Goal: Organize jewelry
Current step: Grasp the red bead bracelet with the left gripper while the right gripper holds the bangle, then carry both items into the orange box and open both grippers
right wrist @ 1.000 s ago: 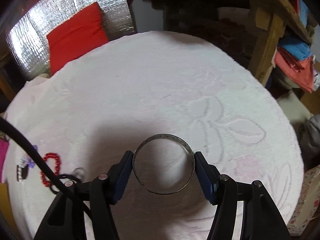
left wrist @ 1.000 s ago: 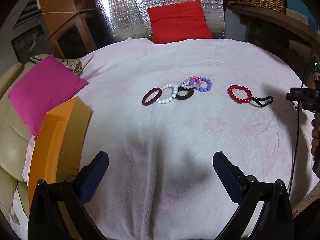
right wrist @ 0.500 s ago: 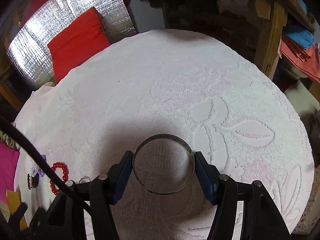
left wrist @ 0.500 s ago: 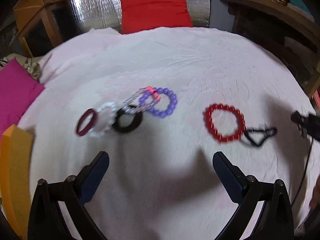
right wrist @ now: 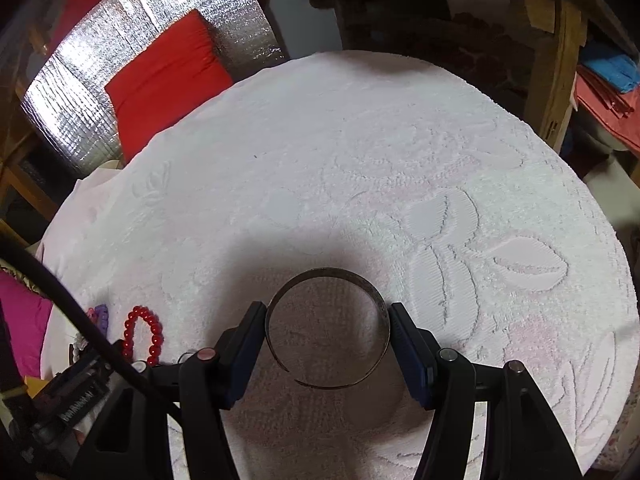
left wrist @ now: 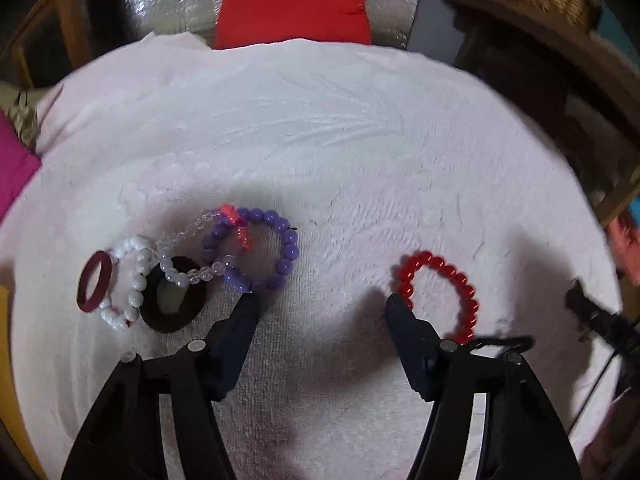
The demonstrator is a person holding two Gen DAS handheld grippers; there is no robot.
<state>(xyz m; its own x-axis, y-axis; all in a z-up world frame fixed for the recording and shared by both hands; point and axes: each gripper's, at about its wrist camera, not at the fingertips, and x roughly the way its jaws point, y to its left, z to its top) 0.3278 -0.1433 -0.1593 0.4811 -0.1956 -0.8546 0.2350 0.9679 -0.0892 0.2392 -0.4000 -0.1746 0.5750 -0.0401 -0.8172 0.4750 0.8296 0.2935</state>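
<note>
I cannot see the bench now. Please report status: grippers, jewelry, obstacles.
Left gripper open, empty, between purple bead bracelet and red bead bracelet. Right gripper shut on metal bangle. Nothing blocking.

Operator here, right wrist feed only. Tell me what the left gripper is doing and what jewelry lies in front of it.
Observer: The left gripper is open and empty, low over the white towel.
Operator: Say what flanks it.
Observer: Its left finger tip is at the purple bead bracelet; its right finger tip is at the red bead bracelet.
Operator: List the rest of the pile.
Observer: A maroon ring, a white bead bracelet, a black band and a clear bead bracelet overlap left of the purple one.
</note>
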